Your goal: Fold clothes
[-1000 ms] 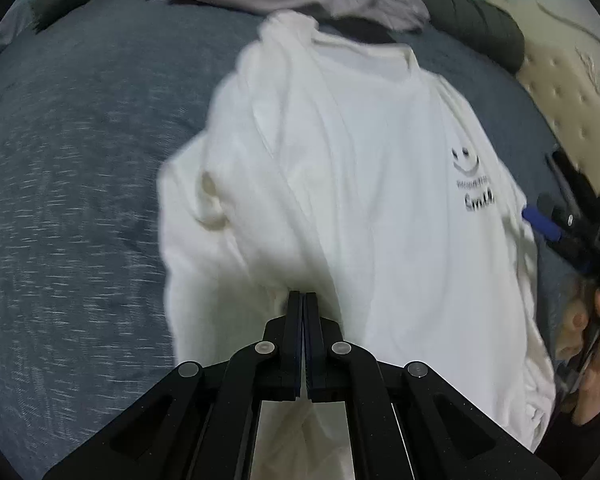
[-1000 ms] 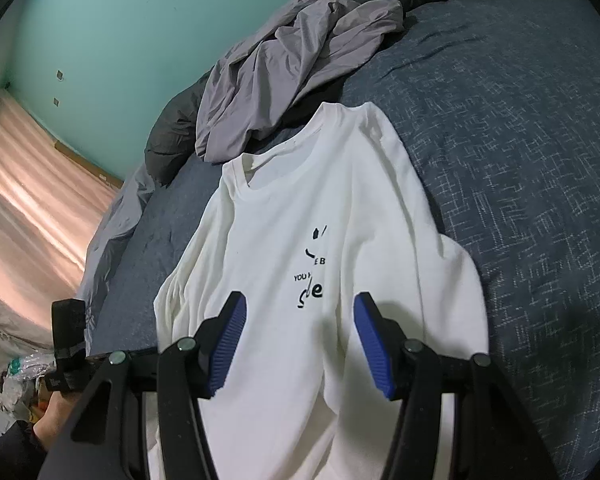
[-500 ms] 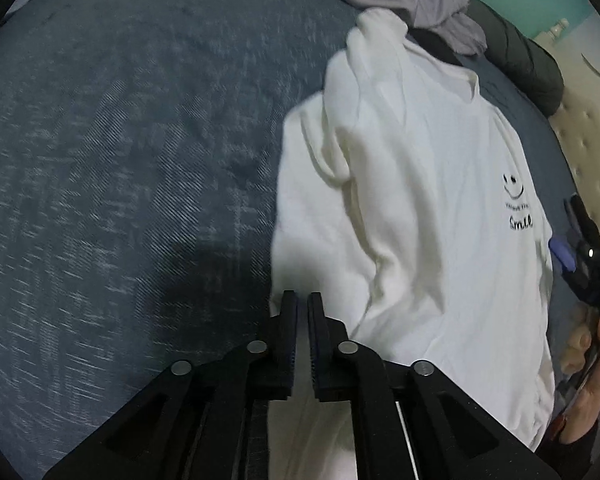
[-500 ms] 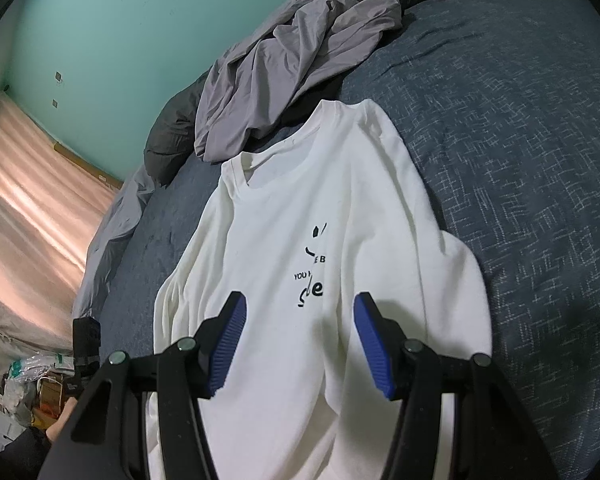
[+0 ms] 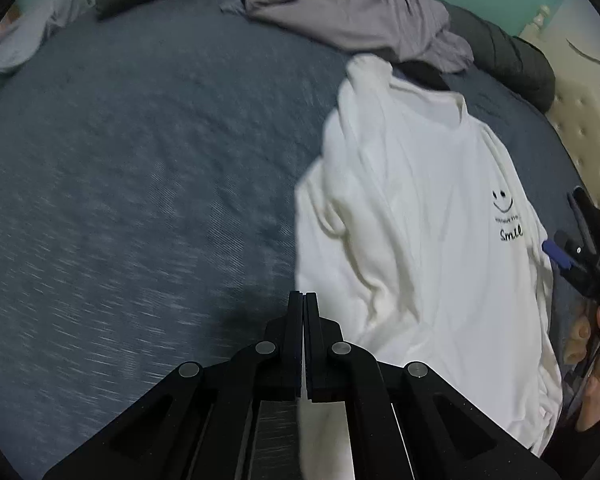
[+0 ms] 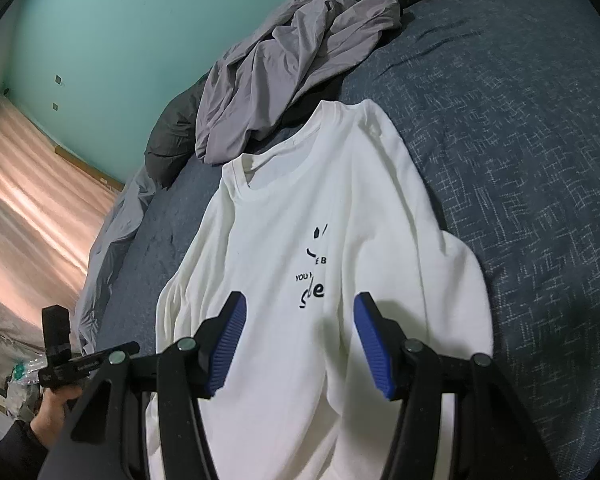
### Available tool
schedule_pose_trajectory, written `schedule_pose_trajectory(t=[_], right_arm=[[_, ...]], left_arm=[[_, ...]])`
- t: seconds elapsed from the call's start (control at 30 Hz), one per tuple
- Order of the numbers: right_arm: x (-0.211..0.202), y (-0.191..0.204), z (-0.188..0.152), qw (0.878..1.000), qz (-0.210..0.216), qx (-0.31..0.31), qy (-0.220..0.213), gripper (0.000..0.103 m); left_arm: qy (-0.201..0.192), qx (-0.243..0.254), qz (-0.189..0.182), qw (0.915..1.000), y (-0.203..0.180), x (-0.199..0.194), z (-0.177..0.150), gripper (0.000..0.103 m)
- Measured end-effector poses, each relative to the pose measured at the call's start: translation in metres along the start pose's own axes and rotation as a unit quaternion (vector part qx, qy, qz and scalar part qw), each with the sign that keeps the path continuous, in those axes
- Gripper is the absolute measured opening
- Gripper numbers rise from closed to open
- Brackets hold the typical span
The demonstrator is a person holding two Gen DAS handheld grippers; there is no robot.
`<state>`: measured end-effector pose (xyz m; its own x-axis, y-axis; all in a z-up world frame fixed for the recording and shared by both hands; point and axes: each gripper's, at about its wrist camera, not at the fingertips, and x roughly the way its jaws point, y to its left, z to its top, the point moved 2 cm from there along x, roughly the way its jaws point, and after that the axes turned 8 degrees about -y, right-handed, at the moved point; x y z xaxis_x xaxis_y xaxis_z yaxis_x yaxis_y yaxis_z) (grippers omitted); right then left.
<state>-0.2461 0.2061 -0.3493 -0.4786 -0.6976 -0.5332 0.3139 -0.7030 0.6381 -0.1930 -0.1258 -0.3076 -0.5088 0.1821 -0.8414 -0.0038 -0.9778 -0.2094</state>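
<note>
Lying on bedspread (image 6: 520,128): two garments (image 6: 340,240)

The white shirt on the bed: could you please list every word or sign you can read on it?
"Smile": script under a smiley face on the white cotton T-shirt, left wrist view.
"YOU", "E B", "s e": fragments of that print, creased, right wrist view.
Small line above "Smile": too small to read.
Right gripper label: blurred.

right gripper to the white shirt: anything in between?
Nothing visible. The right gripper hangs open over the shirt, which lies spread on the bed. The grey garment lies beyond the collar, out of the path.
</note>
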Motion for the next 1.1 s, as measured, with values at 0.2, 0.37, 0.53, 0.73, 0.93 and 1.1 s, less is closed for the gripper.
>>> schedule_pose_trajectory(t=[0.2,0.37,0.53,0.73,0.93,1.1], right_arm=[[-0.001,0.003,0.0,1.0,0.002,-0.004,-0.002,0.057],[0.001,-0.001,0.0,1.0,-0.001,0.001,-0.001,0.057],[0.002,-0.001,0.001,1.0,-0.001,0.002,0.0,0.057],[0.001,0.002,-0.001,1.0,0.002,-0.002,0.001,0.057],[0.0,0.001,0.0,1.0,0.002,0.001,-0.001,0.057],[0.0,0.0,0.001,1.0,0.001,0.002,-0.003,0.057]], left_arm=[[0.037,-0.019,-0.007,0.9991,0.016,0.027,-0.013,0.009],[0.055,-0.034,-0.013,0.9978,0.021,0.043,-0.029,0.045],[0.056,-0.028,-0.021,0.9978,0.014,0.045,-0.034,0.04],[0.062,0.021,-0.021,0.9976,-0.011,0.041,-0.041,0.001],[0.018,0.035,0.016,0.9991,0.0,0.004,-0.011,0.001],[-0.009,0.032,0.073,0.9968,0.035,-0.026,0.026,0.001]])
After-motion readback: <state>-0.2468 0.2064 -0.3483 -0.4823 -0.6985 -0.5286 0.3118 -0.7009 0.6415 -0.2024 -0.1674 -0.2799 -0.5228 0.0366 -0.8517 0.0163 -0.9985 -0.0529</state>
